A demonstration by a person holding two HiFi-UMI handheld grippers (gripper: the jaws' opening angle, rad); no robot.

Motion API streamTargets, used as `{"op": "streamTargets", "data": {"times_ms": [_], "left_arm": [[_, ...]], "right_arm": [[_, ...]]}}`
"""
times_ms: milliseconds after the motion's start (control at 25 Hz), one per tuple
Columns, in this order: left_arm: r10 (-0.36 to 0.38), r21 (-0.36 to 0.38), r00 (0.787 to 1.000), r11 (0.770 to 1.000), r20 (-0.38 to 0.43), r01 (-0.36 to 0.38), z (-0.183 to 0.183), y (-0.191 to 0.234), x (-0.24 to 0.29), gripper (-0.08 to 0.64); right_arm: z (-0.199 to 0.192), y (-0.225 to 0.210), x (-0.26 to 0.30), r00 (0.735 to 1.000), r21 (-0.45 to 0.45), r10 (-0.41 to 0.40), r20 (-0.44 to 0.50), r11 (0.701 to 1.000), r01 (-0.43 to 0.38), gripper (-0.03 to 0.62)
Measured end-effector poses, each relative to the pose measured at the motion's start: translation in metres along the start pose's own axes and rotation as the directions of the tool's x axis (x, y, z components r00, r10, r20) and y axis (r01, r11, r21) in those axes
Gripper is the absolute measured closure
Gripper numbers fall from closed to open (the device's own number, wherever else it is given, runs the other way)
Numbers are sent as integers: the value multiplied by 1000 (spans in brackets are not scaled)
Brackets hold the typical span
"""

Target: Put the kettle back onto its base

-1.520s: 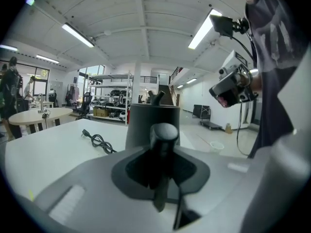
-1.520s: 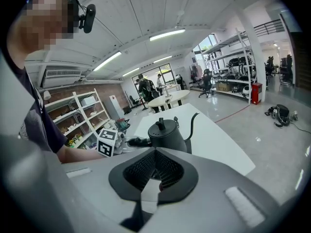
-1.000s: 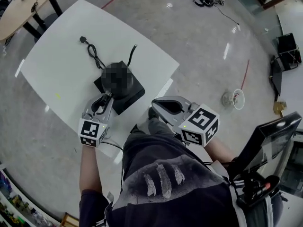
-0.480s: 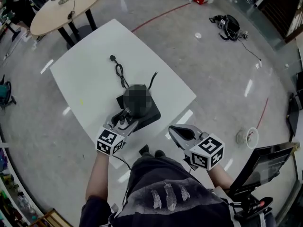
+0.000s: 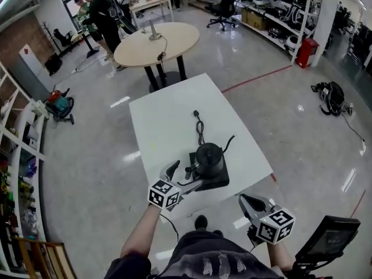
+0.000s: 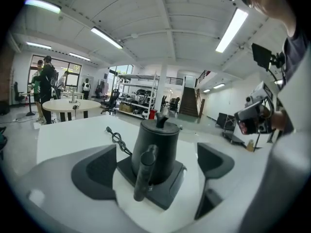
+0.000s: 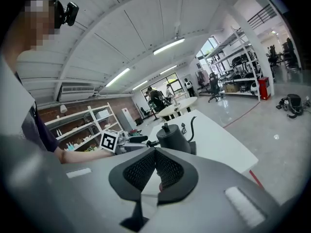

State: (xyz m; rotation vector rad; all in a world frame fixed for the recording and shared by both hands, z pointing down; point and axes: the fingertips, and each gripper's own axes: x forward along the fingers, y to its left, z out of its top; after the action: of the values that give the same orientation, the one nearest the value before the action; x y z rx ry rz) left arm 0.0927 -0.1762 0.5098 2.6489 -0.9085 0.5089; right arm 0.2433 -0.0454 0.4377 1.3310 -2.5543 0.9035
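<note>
Head view, black kettle (image 5: 209, 159) upright on square black base (image 5: 221, 183)

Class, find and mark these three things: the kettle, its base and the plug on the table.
kettle (image 5: 209, 157), head view, on its lid.
base (image 5: 221, 182), head view, on its near right corner.
plug (image 5: 196, 114), head view, on its black body.

The head view looks steeply down from high above the desk (image 5: 168, 115), taking in all its edges. The left gripper view sits low and close at the near edge, facing across the kettle (image 6: 158, 149) toward the far edge. The right gripper view looks from farther back, apparently off the near right corner. All three share the kettle and the round table (image 5: 157, 42) beyond.
</note>
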Motion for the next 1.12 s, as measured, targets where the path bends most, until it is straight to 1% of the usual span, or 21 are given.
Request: {"op": "streamTargets", "data": {"times_ms": [80,240,440,520,640,800,880,1000,1080,1120], "left_arm": [[32,8,999,999,9,-32,4,1,-13,55],[107,52,994,993,23,-108,9,-11,-45,55],[186,43,980,981,70,-189,13,-28,-93,55],[229,36,967,972,110,-234,19,-30,-111,55],[287,-5,940,957,182,-291,29,-28,-140,55],[349,-50,902,936,252,-349,37,-23,-189,55],[374,-60,889,926,263,-372,32,-24,-210,58],[399,-69,878,916,264,-396,12,-27,-236,64],[423,-57,864,904,274,-424,1,-19,-258,84],[439,-46,854,894,279,-445,-3,-11,-275,106]], "right_arm": [[1,3,3,999,1,46,19,999,-46,592],[-3,21,4,988,-24,153,24,988,-152,592],[-21,47,10,966,-30,257,-14,966,-257,592],[-23,53,13,954,-24,297,-23,954,-298,592],[-25,68,22,935,-34,352,-38,935,-353,592],[-18,106,36,904,-72,424,-58,901,-427,592],[-17,123,42,891,-81,448,-70,888,-452,592],[-33,140,54,884,-95,457,-96,880,-465,592],[-42,155,73,874,-108,475,-102,868,-485,592],[-45,169,85,864,-114,492,-102,857,-502,592]]}}
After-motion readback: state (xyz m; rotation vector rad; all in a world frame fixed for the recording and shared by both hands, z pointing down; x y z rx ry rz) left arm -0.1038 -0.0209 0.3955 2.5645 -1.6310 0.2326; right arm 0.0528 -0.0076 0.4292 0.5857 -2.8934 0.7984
